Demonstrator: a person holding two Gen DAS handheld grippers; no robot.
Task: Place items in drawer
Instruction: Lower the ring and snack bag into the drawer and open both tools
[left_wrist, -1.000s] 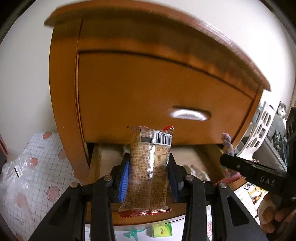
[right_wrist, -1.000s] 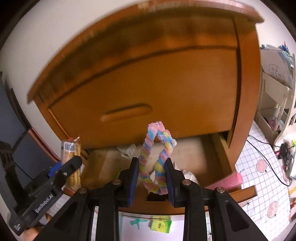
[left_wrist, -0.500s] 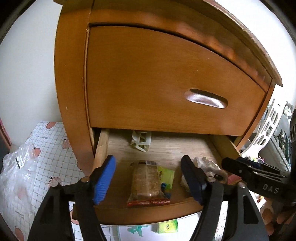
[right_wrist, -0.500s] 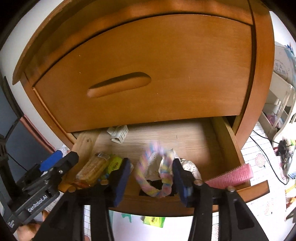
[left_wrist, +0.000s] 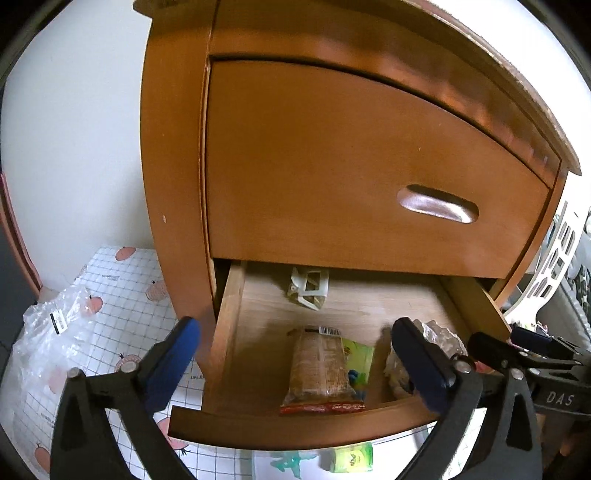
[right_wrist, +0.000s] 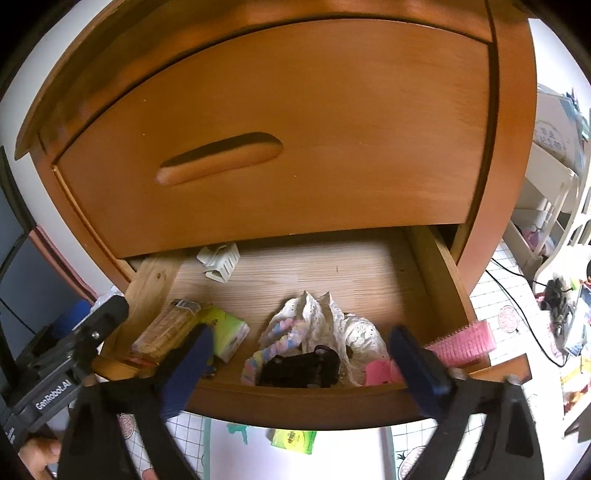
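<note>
The lower drawer (left_wrist: 295, 424) (right_wrist: 295, 402) of a brown wooden cabinet is pulled out. Inside lie a brown snack packet (left_wrist: 319, 369) (right_wrist: 162, 330), a green pack (left_wrist: 356, 356) (right_wrist: 225, 332), a white hair claw (left_wrist: 308, 288) (right_wrist: 219, 262), a white lace cloth (right_wrist: 332, 325), a pastel braided ring (right_wrist: 273, 343), a black toy car (right_wrist: 299, 367) and a pink comb (right_wrist: 458, 341). My left gripper (left_wrist: 291, 360) hangs open above the drawer front, empty. My right gripper (right_wrist: 303, 365) is open and empty over the ring and car.
The closed upper drawer (left_wrist: 369, 177) overhangs the open one. On the gridded floor mat (left_wrist: 122, 295) lie a clear plastic bag (left_wrist: 48, 350) and a small green pack (left_wrist: 347, 458) (right_wrist: 293, 439). White shelving (right_wrist: 546, 206) stands to the right.
Both grippers opened and pulled back. The snack packet left the left gripper and now lies in the drawer; the braided ring dropped from the right gripper onto the lace cloth.
</note>
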